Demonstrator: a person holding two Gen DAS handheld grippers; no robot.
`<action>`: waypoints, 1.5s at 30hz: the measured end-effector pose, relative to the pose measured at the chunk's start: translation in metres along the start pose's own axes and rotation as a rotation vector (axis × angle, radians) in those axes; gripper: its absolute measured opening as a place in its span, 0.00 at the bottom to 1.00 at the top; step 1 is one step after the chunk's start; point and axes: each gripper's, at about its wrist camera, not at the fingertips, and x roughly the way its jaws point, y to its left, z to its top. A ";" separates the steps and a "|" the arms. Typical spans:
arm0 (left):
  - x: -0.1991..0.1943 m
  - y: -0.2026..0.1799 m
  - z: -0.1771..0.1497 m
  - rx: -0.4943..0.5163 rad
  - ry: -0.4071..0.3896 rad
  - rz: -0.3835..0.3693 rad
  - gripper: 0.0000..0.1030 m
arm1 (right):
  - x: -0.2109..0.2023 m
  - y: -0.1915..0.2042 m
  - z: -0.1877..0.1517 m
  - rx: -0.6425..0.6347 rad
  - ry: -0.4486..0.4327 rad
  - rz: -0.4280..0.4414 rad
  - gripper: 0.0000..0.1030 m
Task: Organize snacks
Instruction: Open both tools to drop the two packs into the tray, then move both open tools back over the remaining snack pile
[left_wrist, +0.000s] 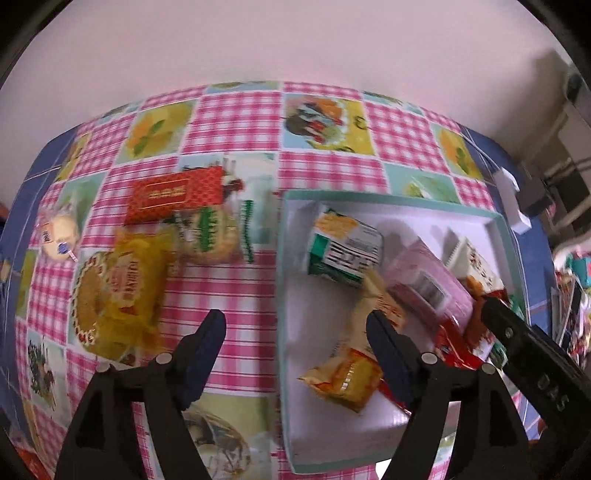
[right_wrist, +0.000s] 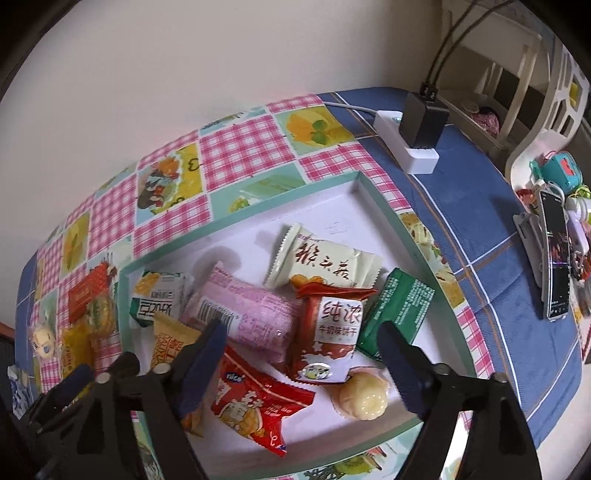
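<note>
A white tray with a teal rim holds several snack packets: a pink one, a red-and-white biscuit pack, a green pack, a red cracker bag and a round yellow sweet. My right gripper hangs open above them, touching none. My left gripper is open over the tray's left rim, and a yellow-orange packet lies loose by its right finger. Left of the tray on the cloth lie a red box, a cookie pack and a yellow pack.
The table wears a pink checked cloth with a blue border and stands against a pale wall. A white power strip with a black adapter lies at the far right corner. A phone and small trinkets sit at the right edge, and a white chair stands beyond.
</note>
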 end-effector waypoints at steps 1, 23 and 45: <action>0.000 0.003 0.000 -0.009 -0.005 0.010 0.78 | 0.000 0.001 -0.001 -0.003 -0.001 0.003 0.89; -0.031 0.055 -0.011 -0.115 -0.109 0.089 1.00 | -0.014 0.018 -0.027 -0.026 -0.011 0.048 1.00; -0.058 0.136 -0.031 -0.211 -0.050 0.210 1.00 | -0.034 0.073 -0.040 -0.118 -0.052 0.091 1.00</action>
